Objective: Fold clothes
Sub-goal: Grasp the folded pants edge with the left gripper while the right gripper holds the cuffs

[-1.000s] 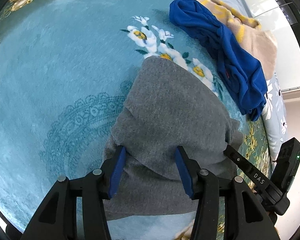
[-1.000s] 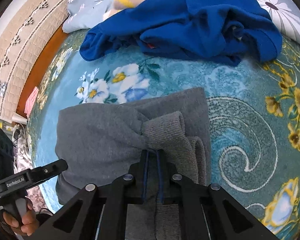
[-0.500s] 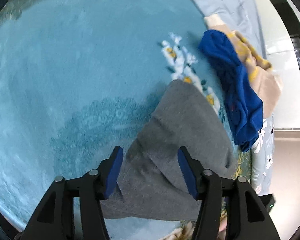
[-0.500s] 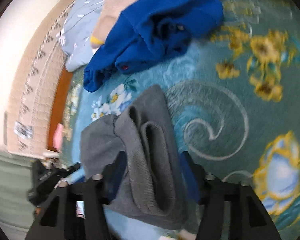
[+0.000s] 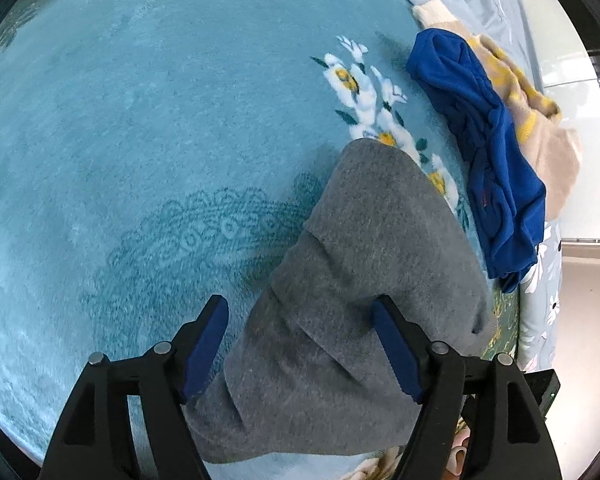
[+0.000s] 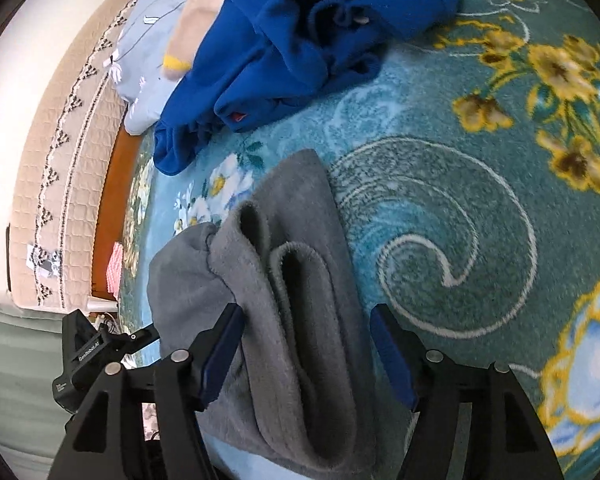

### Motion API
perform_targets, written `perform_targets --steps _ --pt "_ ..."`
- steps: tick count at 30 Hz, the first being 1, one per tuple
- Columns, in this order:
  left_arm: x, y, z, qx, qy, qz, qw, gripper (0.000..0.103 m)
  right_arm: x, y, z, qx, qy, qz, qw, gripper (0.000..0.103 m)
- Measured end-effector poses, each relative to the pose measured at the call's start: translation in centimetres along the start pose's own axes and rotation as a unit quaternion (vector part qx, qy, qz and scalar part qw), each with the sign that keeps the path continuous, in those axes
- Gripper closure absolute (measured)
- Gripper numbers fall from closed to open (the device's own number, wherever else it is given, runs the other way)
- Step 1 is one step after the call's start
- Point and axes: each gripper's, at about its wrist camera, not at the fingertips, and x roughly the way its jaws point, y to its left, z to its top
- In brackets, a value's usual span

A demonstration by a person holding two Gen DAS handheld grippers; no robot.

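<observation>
Released since a second ago — both tongs, left [image 5: 300, 344] and right [image 6: 306, 350], agape over grey garment [image 5: 364, 280]; next, flatten bulging layers — press evenly

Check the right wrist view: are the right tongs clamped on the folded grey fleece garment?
No, the right tongs stand open, blue pads apart on either side of the folded grey fleece garment.

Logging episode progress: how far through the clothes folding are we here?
Done: the grey garment lies folded in layers on the teal blanket. In hand: nothing; the left hand-held gripper and right hand-held gripper are both open over it. Left: the crumpled blue garment and the beige one behind it look unfolded.
</observation>
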Motion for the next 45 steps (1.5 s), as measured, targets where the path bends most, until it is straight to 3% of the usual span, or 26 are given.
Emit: perform_targets --steps 12,20,27,34,39,45 --pt "1.0 0.9 0.3 -0.029 0.027 -0.032 0.9987 0.025 0.0 -0.7 -1.2 0.016 0.013 0.03 0.999 0.033" --pt "1.5 -0.2 0.2 -0.002 0.035 -0.025 0.9991 0.025 0.2 -0.8 -1.2 0.028 0.011 0.032 0.999 0.034" --pt "1.3 -1.4 -0.1 0.031 0.028 -0.008 0.9991 0.026 -0.1 -0.7 -1.4 0.048 0.003 0.036 0.998 0.055" --pt "0.9 -2.7 -0.6 0.071 0.018 0.01 0.9973 0.048 -0.6 0.6 -1.6 0.05 -0.004 0.029 0.998 0.069" --pt "0.1 -3.6 -0.8 0.092 0.005 0.011 0.9957 0.073 -1.4 1.9 -1.9 0.043 -0.012 0.026 0.999 0.072" --pt "-1.6 -3.9 -0.9 0.109 -0.014 -0.012 0.9939 0.079 -3.4 4.0 -2.2 0.012 -0.023 0.026 0.999 0.075"
